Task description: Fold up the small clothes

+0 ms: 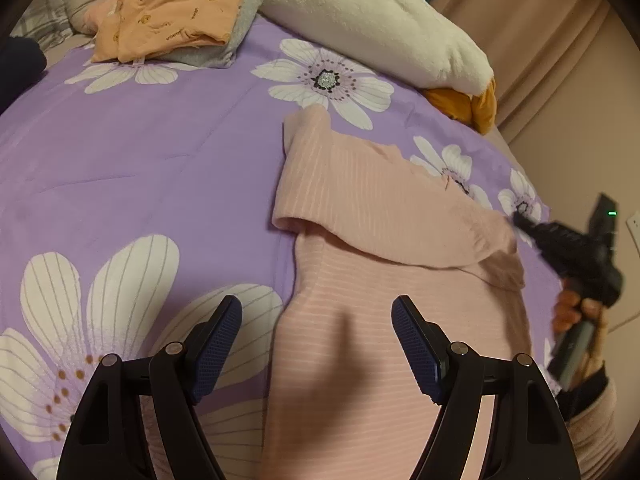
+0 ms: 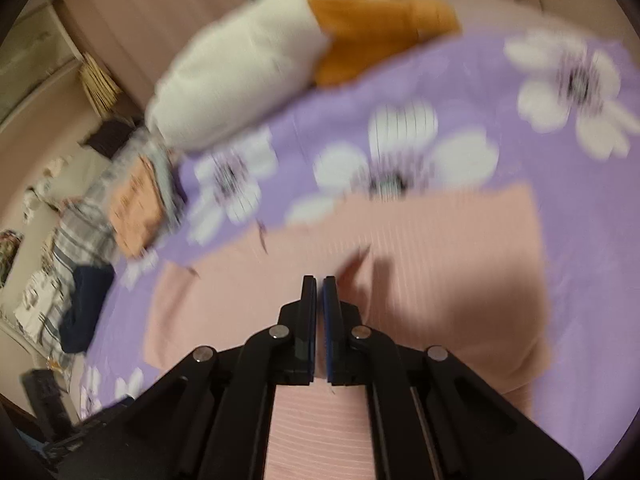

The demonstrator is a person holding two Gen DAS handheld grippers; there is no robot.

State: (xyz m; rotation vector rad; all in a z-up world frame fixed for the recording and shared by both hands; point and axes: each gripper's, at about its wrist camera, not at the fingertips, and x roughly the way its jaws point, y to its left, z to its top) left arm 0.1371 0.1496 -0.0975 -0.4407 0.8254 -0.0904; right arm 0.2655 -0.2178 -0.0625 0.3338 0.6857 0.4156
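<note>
Pink ribbed garment (image 1: 372, 264), top part folded down over itself, flat on bedspread

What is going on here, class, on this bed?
A person with a gripper in each hand is folding a pink ribbed garment on a purple flowered bedspread. The left gripper hangs open over it. The right gripper is shut above its partly folded far side; that view is blurred. Folded orange clothes lie farther off.
</note>
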